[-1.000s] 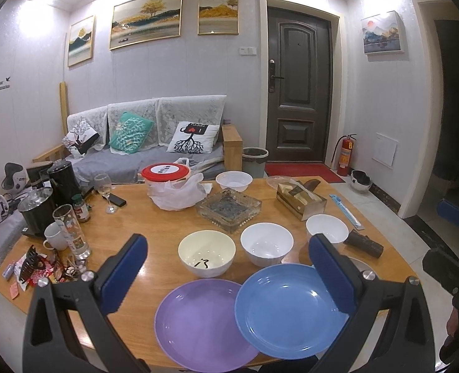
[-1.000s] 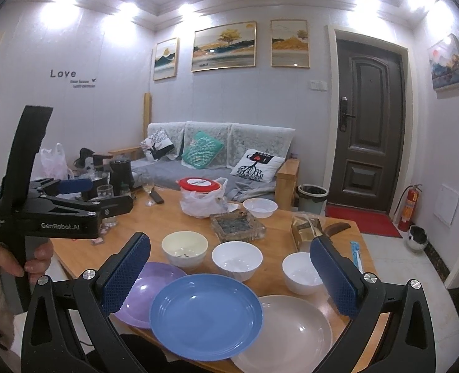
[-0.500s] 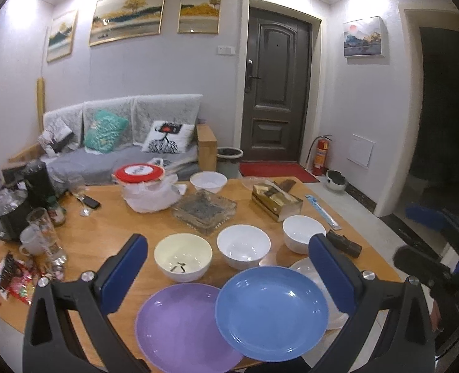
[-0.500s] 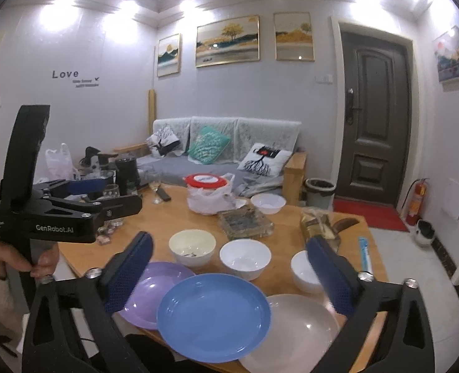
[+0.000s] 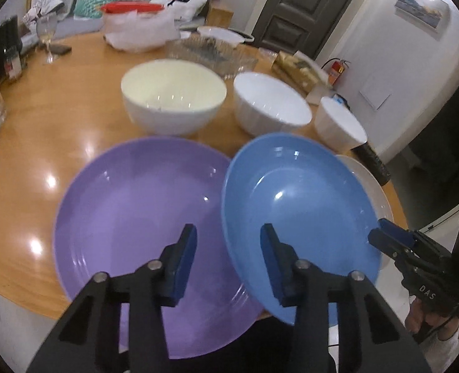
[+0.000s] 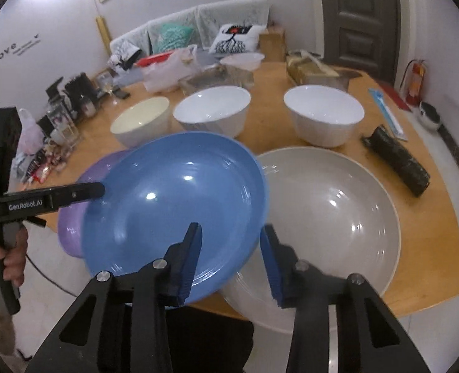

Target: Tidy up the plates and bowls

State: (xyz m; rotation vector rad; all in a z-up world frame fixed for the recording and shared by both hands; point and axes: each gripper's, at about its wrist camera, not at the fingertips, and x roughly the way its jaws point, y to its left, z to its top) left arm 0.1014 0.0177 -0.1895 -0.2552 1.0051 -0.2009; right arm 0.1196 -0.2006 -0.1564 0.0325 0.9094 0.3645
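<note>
A blue plate (image 5: pixel 297 214) lies tilted across a purple plate (image 5: pixel 136 217) and a grey-white plate (image 6: pixel 332 217) at the table's near edge. My left gripper (image 5: pixel 227 258) hangs low over the blue plate's left rim. Its jaws are closing with that rim between them, and the pads do not press on it. My right gripper (image 6: pixel 231 248) straddles the blue plate's (image 6: pixel 173 211) right rim the same way, jaws closing, pads apart from it. Behind the plates stand a cream bowl (image 5: pixel 173 96) and two white bowls (image 5: pixel 269 105) (image 6: pixel 324 115).
A glass ashtray (image 5: pixel 210 52), a white bag with a red-lidded tub (image 5: pixel 133 15) and a wine glass (image 5: pixel 47 34) stand further back. A dark roll (image 6: pixel 397 161) lies at the right edge, and jars and packets (image 6: pixel 55 143) crowd the left. A hand (image 6: pixel 11 248) holds the left gripper.
Both grippers have dropped and tipped down from a high view of the room to just over the plates. Their jaws have narrowed from wide open around the blue plate's two rims.
</note>
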